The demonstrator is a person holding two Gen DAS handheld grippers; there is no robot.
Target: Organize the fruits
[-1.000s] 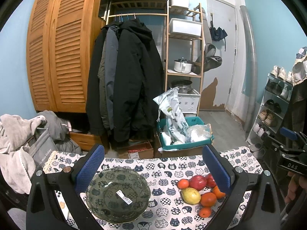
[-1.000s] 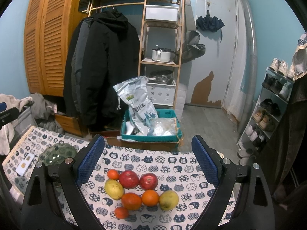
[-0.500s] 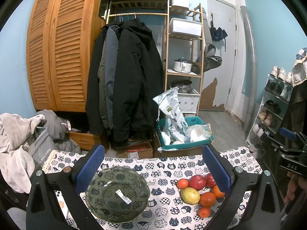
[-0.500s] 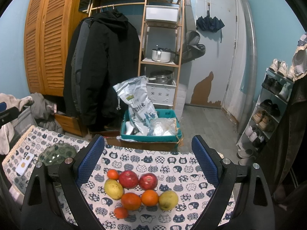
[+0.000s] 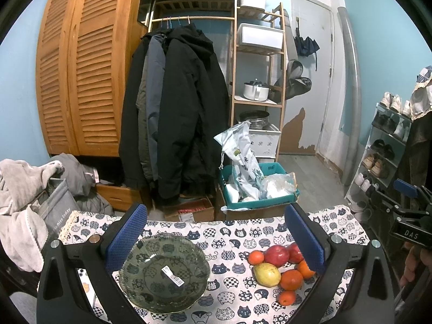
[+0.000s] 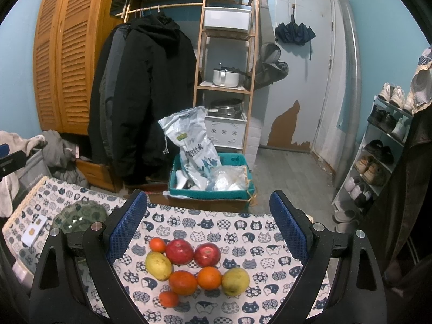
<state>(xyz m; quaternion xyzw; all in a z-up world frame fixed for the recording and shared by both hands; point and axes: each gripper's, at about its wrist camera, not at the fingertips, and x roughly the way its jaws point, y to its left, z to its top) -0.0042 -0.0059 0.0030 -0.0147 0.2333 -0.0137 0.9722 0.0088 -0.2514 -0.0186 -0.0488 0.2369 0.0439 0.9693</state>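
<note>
Nothing has shifted since a moment ago: the fruits (image 6: 197, 267) sit clustered on the cat-print tablecloth (image 6: 243, 232), well right of the glass bowl (image 5: 164, 272). Both the left gripper (image 5: 216, 243) and right gripper (image 6: 208, 232) hover with fingers spread wide, holding nothing. A small white card (image 6: 32, 232) lies beside the bowl.

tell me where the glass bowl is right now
In the left wrist view the glass bowl sits on the cat-print tablecloth, left of the fruit pile.

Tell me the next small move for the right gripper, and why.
Probably lower the right gripper, jaws open and empty, onto the nearer red apple. All the fruit lies on the cloth and the glass bowl holds none yet.
</note>
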